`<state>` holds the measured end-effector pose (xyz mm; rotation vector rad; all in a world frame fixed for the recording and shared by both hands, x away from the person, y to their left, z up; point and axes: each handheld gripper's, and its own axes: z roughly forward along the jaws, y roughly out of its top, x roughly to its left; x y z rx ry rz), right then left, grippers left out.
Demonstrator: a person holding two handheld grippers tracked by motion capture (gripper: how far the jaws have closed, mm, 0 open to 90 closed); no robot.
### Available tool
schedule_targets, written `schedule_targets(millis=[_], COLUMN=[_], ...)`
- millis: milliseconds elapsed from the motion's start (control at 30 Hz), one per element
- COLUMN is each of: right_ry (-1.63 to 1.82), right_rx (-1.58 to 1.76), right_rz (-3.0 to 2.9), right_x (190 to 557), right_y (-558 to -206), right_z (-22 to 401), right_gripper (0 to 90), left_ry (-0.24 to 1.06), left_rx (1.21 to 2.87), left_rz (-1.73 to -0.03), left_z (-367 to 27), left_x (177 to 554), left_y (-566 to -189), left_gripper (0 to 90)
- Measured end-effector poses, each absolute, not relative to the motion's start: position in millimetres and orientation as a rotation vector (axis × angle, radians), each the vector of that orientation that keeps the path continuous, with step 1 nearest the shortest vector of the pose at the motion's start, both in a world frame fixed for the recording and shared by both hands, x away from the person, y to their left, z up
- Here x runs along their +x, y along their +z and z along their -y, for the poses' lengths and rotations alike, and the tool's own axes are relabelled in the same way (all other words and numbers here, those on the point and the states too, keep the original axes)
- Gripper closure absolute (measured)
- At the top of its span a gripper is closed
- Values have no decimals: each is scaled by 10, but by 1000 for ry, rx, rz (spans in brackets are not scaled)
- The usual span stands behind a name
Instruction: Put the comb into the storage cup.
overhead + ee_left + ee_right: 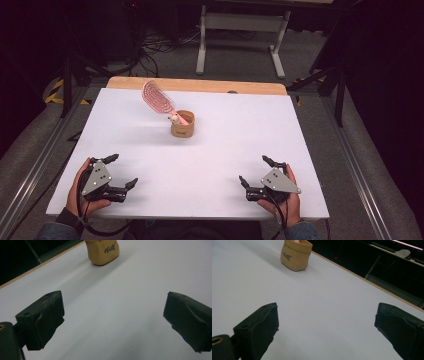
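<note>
The pouch with a brush in it stands mid-tabletop, well apart from both grippers. Left gripper and right gripper have fingers wide open, holding nothing.

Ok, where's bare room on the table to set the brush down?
Bare white table runs between the left tool and the right tool, and on up to the tan pouch. Both sides of the pouch are free too. It is crowded only at the pouch, where the pink brush leans out.
</note>
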<state>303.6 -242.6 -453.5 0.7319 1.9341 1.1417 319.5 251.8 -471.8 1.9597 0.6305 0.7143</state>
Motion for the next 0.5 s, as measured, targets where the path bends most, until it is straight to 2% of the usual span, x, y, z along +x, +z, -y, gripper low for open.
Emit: schedule_targets(millis=[500], right_ry=[1129], right_rx=[710], right_rz=[-1943], right_x=[3021], right_y=[-4564], right_z=[2402], right_gripper=[57], left_ry=[718], left_rx=[1958], left_rz=[-624], left_z=[-2515], left_x=[3196], left_y=[-4718], left_gripper=[44])
